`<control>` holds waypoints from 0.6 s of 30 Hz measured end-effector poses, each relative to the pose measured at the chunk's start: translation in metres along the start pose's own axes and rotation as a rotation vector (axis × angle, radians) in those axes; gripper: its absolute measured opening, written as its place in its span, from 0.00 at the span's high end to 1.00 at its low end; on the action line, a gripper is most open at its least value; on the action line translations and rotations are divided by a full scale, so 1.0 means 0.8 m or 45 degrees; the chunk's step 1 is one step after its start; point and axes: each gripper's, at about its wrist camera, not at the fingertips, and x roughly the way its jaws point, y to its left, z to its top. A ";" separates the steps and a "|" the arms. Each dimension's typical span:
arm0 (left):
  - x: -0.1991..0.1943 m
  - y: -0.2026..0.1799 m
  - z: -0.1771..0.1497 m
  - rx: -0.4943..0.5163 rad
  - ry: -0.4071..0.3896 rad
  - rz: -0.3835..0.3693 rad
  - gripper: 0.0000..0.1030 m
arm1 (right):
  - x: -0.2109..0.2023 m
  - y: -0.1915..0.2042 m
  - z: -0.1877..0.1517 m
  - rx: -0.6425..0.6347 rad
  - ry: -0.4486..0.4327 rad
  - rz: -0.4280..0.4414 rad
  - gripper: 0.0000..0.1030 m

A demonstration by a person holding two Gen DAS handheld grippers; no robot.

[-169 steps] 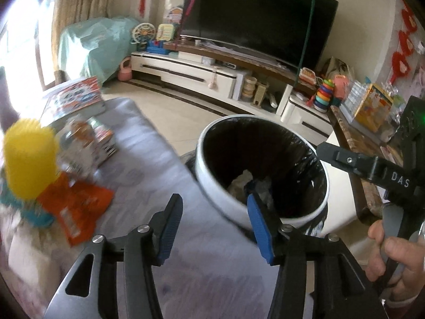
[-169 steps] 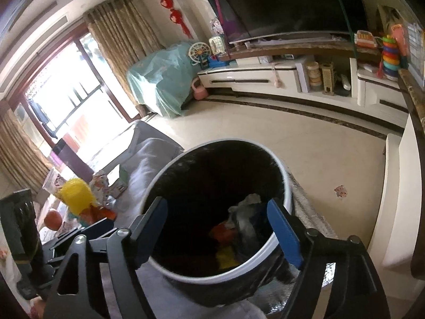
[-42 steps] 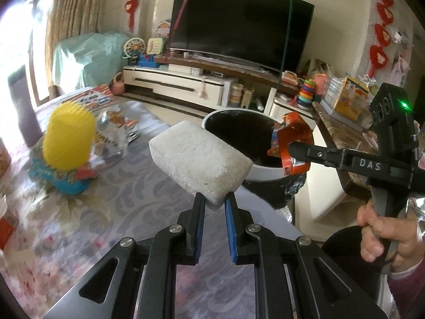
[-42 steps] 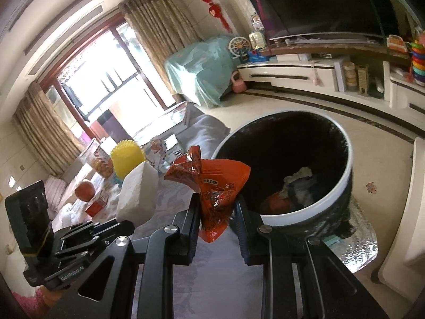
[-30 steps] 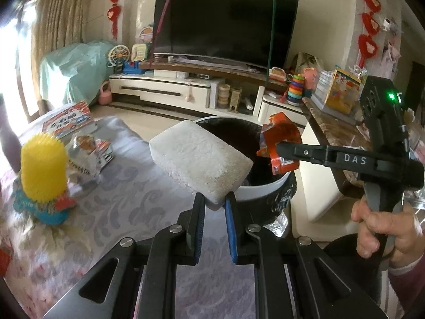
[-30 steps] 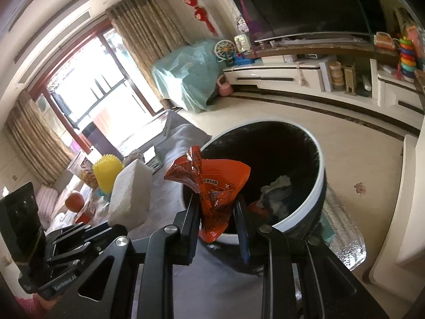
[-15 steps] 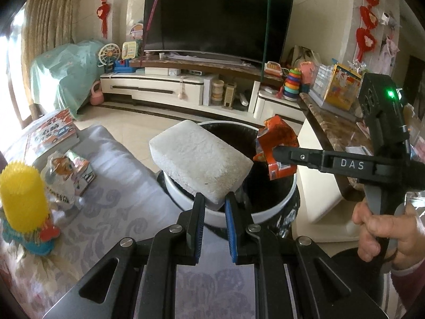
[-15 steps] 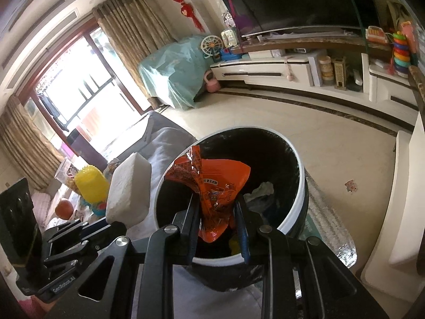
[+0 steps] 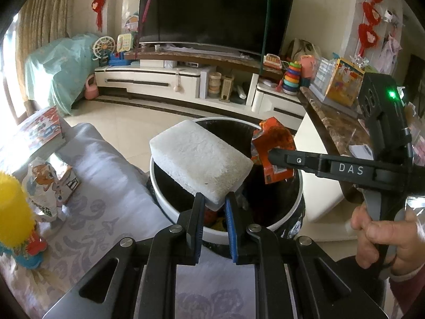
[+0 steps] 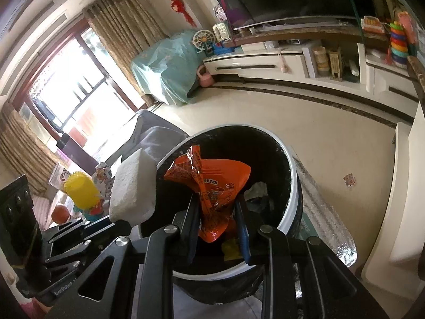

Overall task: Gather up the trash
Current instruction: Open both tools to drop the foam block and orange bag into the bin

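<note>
Both pieces of trash hang over the open mouth of the bin (image 9: 265, 228), which is where they need to be if letting go is to drop them inside rather than onto the cloth-covered counter (image 9: 111, 212) beside it. The left hand-held gripper (image 9: 214, 207) is clamped on the near corner of a white foam block (image 9: 199, 164); pinched only at that corner, the block juts up and forward, so most of its bulk sits above the bin's near rim. The right hand-held gripper (image 10: 217, 220) is squeezed on the lower end of a crumpled orange wrapper (image 10: 209, 180), which fans out above the jaws and hangs well inside the rim, over the scraps already lying in the black liner. A hand (image 9: 382, 236) grips the right tool's handle at the side. The 2 tools sit side by side, apart, so each item can probably fall without snagging the other. On the counter a yellow spiky toy (image 9: 13, 207) and a printed snack bag (image 9: 45, 186) are not yet collected.
</note>
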 end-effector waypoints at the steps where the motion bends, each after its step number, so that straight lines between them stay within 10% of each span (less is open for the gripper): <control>1: 0.002 0.000 0.000 0.000 0.004 0.000 0.86 | 0.001 -0.001 0.002 0.001 0.001 -0.001 0.74; 8: 0.011 -0.003 0.006 -0.032 0.043 0.011 0.82 | 0.004 0.004 0.003 -0.005 0.015 -0.009 0.69; 18: -0.017 0.005 -0.013 -0.092 -0.021 0.043 0.51 | -0.007 0.005 0.002 0.009 -0.020 -0.028 0.33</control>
